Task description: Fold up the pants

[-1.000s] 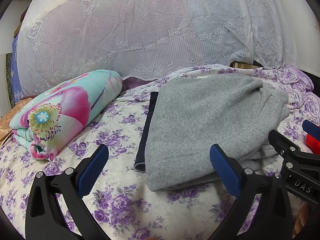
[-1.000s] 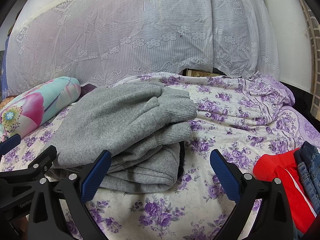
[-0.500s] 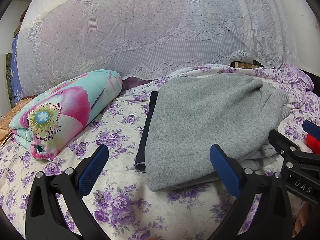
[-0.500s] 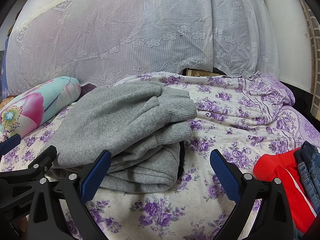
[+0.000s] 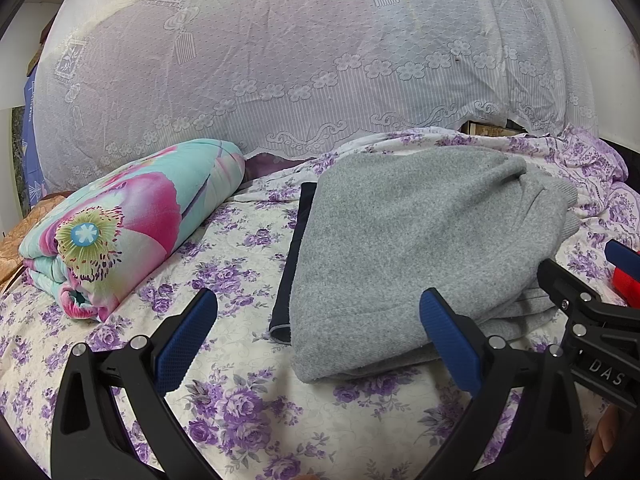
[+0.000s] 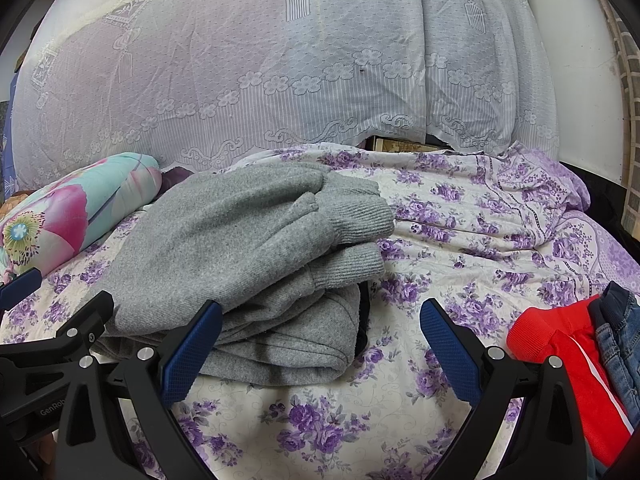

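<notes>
So the grey pants look pretty much folded already, sitting in a neat stack on the bed with the ribbed cuffs on top, probably so the bundle stays compact. Both hand-held grippers are spread wide and holding nothing. From the left hand-held gripper the pants sit around 1 o'clock, just past the fingertips. From the right hand-held gripper they're at about 11 o'clock, with the left blue pad overlapping the bottom edge of the stack.

"DAS" shows on the right tongs — "GenRob" on the left tongs.
</notes>
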The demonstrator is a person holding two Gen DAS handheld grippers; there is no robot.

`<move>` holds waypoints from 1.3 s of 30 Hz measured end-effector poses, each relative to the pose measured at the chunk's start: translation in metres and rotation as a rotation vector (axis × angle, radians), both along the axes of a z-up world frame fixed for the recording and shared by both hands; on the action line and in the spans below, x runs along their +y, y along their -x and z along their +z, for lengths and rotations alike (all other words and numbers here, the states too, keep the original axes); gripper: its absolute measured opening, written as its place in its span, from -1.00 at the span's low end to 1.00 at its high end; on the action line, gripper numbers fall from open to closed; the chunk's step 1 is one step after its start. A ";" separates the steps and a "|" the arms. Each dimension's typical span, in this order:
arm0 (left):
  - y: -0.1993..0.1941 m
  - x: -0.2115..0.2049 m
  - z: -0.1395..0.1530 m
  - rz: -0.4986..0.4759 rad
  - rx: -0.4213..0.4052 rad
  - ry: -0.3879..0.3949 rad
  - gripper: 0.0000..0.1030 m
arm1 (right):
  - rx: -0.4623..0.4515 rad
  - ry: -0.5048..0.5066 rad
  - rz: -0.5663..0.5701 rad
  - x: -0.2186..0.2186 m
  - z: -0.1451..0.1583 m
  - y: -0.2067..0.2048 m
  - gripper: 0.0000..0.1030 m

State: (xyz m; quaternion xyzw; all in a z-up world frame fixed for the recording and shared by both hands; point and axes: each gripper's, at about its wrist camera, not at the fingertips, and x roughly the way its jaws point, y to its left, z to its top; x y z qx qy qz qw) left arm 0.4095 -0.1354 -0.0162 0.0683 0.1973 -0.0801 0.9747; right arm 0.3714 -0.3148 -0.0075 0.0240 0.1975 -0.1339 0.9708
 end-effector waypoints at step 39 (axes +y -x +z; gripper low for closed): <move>-0.002 0.005 -0.003 0.001 0.020 -0.004 0.92 | 0.001 0.011 0.004 0.001 -0.001 0.000 0.93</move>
